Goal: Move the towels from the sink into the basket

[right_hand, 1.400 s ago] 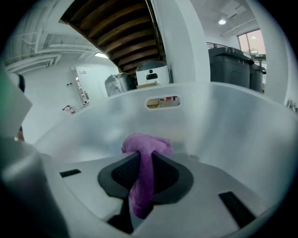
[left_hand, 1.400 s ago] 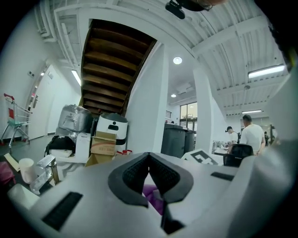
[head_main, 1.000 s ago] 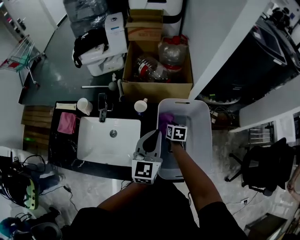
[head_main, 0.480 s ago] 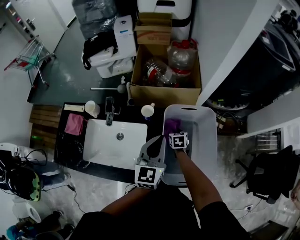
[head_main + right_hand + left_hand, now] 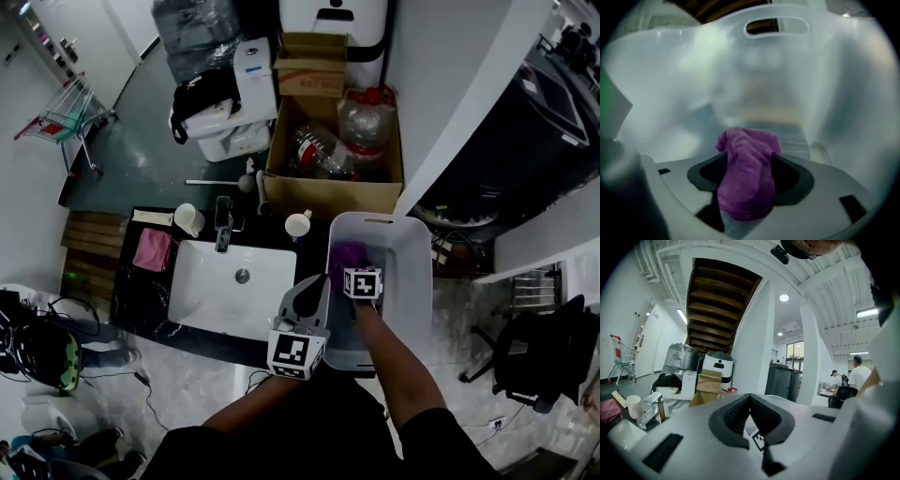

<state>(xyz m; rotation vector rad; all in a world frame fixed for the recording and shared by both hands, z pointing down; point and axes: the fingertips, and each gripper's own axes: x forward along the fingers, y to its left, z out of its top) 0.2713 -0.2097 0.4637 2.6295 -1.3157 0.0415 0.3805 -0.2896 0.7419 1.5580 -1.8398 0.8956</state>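
While my left gripper [image 5: 750,398] hangs just left of the basket [image 5: 413,281], jaws pressed together and empty, my right gripper [image 5: 749,157] sits inside the basket, jaws opening around a purple towel [image 5: 746,180]; a pink towel [image 5: 152,248] lies further left, past the sink [image 5: 202,291]

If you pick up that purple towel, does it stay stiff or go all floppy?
Probably floppy: the purple towel sags in soft folds between the opening jaws of the right gripper. It is likely light too, since it bunches up small. Its fuzzy surface suggests it won't slip out easily.
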